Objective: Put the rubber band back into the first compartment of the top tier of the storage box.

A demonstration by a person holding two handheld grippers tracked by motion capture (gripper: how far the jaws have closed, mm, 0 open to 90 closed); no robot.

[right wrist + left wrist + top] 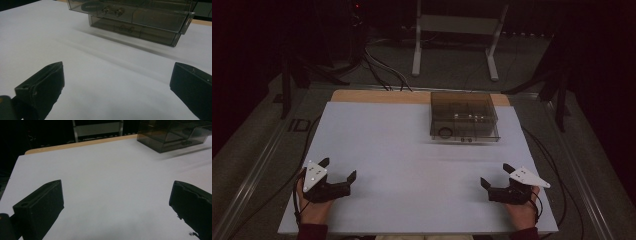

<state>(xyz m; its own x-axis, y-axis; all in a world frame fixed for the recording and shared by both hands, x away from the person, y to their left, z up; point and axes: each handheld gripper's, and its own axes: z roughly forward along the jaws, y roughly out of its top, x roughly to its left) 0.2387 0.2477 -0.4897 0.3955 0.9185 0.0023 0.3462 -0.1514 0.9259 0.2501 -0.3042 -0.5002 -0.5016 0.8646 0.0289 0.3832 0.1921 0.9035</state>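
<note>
Both tongs, left (339, 168) and right (494, 174), rest spread and empty on the counter (412, 165), facing the smoky drawer box (464, 117) they seem poised to approach.

A white sheet (402, 165) covers most of the tabletop, leaving a strip of bare wooden table edge (377, 96) along the far side. Beyond the table, on the grey floor (447, 75), stands a white metal frame (457, 30) on two legs joined by a crossbar. Dark cables (379, 70) run across the floor to its left. A black stand (292, 75) rises at the far left, and another dark stand (562, 85) at the far right.
</note>
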